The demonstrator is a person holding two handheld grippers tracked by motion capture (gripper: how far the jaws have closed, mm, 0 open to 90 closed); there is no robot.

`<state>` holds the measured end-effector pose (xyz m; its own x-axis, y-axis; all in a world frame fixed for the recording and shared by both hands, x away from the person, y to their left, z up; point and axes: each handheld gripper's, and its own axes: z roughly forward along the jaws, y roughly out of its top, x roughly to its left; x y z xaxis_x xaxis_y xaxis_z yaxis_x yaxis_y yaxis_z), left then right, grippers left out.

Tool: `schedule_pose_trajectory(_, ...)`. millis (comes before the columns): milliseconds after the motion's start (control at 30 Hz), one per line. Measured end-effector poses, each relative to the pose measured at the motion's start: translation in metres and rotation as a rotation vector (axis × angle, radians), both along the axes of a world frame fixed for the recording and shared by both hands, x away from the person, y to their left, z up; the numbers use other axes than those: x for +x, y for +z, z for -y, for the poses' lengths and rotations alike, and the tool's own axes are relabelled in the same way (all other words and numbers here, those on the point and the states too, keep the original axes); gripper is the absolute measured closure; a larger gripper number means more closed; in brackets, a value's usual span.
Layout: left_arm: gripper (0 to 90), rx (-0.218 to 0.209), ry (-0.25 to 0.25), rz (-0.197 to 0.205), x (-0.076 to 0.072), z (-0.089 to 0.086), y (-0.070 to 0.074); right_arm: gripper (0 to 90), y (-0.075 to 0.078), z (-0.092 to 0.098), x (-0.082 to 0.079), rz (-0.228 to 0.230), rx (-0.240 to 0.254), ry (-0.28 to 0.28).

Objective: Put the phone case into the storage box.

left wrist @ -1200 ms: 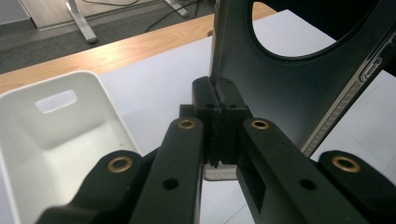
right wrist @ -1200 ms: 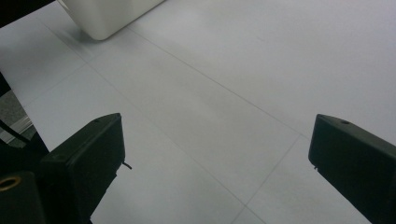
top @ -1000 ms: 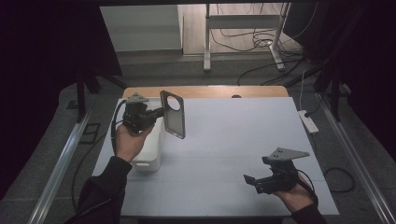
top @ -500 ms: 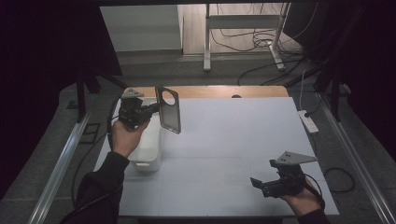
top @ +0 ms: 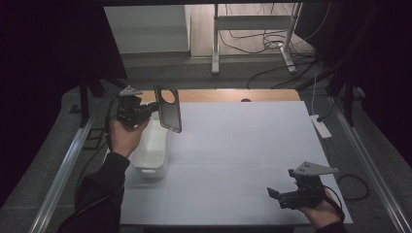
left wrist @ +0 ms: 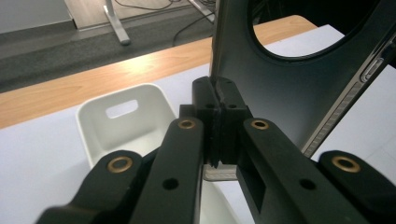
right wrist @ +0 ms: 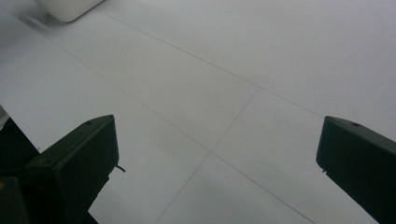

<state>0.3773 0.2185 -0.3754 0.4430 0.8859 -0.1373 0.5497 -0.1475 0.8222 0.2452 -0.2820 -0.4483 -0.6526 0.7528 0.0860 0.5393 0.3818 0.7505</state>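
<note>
A dark phone case (top: 168, 108) with a round camera cut-out hangs upright above the table's left side, and my left gripper (top: 151, 108) is shut on its edge. In the left gripper view the two jaws press together on the phone case (left wrist: 289, 88), just above a white bin (left wrist: 122, 122). The white bin (top: 151, 148) stands on the table under my left hand. Near the front right corner my right gripper (top: 275, 196) is low over the table, open with nothing between its fingers (right wrist: 79, 158).
The white table (top: 243, 145) has a wooden strip along its far edge. A power strip (top: 320, 125) lies at the right edge. Metal rails run along both sides. A corner of the white bin (right wrist: 67, 7) shows at the top left of the right gripper view.
My left gripper has lifted the phone case up and toward the far left, above the bin. My right gripper has slid toward the front right corner.
</note>
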Motion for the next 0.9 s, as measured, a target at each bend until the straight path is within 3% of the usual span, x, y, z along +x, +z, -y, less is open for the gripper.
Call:
schedule_pose_trajectory(500, 88.8, -0.013, 0.052, 0.003, 0.011, -0.016, 0.003, 0.0, -0.001, 0.013, -0.010, 0.009, 0.008, -0.038)
schedule_pose_trajectory(900, 88.8, 0.004, 0.090, 0.001, 0.023, -0.023, 0.000, 0.0, -0.002, 0.024, -0.020, 0.020, 0.016, -0.071)
